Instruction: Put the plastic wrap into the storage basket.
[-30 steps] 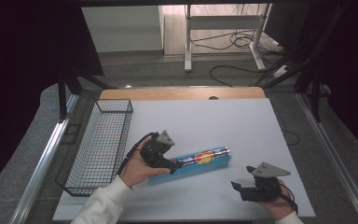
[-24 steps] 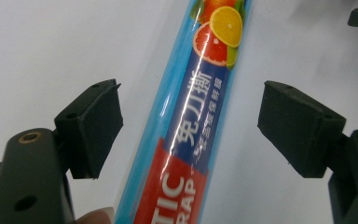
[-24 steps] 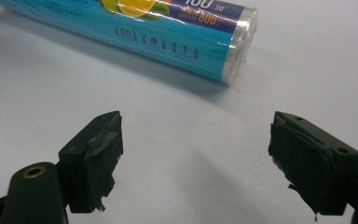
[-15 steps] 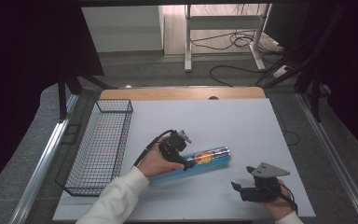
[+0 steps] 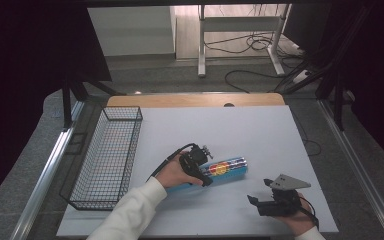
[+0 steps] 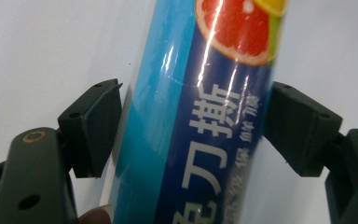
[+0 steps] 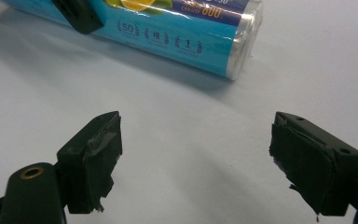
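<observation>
Jaws, left gripper [image 6: 186, 135]: set either side of the blue roll [image 6: 191, 116], one pad at each flank. The right pad is seen against the wrapper; at the left pad a thin gap may remain, so a firm clench cannot be confirmed, and the jaws are recorded as closing around the roll, not yet proven clamped.

Wire basket [image 5: 107, 152]: recorded at nine o'clock on the white table [image 5: 260, 130], long side running away from the person, apparently empty.

Left gripper, high view [image 5: 195, 162]: placed at the table's centre, over the near-left end of the roll.

Blue roll, high view [image 5: 225, 167]: laid flat, long axis running from about eight o'clock to two o'clock, its far end free. Fruit print and Chinese lettering are carried on the wrapper.

Right gripper [image 5: 275, 200]: held at five o'clock, jaws spread wide with nothing between them; the roll's end cap [image 7: 244, 35] is seen beyond them at twelve o'clock.

Judgement: the left hand is the nearer, and the grip is taken across the long axis.
</observation>
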Action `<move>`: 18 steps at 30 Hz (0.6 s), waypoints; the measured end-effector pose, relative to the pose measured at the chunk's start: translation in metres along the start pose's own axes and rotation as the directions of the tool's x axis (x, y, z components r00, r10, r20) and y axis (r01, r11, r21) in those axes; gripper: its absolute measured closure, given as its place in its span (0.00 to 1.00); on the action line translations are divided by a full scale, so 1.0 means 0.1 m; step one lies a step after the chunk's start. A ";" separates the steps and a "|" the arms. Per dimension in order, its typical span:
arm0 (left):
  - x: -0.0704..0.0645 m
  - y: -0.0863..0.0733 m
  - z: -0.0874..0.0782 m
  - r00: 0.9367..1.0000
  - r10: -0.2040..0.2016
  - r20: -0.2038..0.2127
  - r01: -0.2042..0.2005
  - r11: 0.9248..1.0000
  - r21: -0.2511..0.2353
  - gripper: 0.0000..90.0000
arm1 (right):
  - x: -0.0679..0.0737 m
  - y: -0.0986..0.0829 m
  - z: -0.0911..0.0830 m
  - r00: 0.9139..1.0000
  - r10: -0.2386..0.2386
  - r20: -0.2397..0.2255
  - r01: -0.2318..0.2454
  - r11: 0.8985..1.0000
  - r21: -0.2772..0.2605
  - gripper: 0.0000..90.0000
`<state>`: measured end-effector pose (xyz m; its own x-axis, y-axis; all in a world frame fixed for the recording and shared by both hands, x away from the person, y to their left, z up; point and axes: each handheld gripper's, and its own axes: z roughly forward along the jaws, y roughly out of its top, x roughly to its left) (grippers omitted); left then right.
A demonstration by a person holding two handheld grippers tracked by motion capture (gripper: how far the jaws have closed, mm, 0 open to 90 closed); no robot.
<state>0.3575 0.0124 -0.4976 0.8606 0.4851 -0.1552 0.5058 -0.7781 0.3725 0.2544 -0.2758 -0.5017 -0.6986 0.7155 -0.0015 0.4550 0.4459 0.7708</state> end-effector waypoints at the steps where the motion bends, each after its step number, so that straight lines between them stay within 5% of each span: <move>1: 0.00 0.00 0.00 1.000 0.000 0.000 0.000 1.000 0.000 0.26 | 0.00 0.00 0.00 1.000 0.000 0.000 0.000 1.000 0.000 0.19; 13: -0.02 0.04 0.09 1.000 0.029 -0.001 -0.029 0.998 0.047 0.24 | -0.02 -0.01 0.01 1.000 0.012 0.003 -0.012 1.000 0.005 0.19; 18: -0.08 0.06 0.09 0.997 0.077 -0.017 -0.076 0.996 0.053 0.31 | -0.02 -0.01 0.01 1.000 0.011 0.005 -0.011 1.000 0.006 0.19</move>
<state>0.3541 0.0004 -0.5029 0.8958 0.4304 -0.1105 0.4413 -0.8327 0.3345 0.2557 -0.2773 -0.5033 -0.6910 0.7228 0.0034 0.4658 0.4417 0.7668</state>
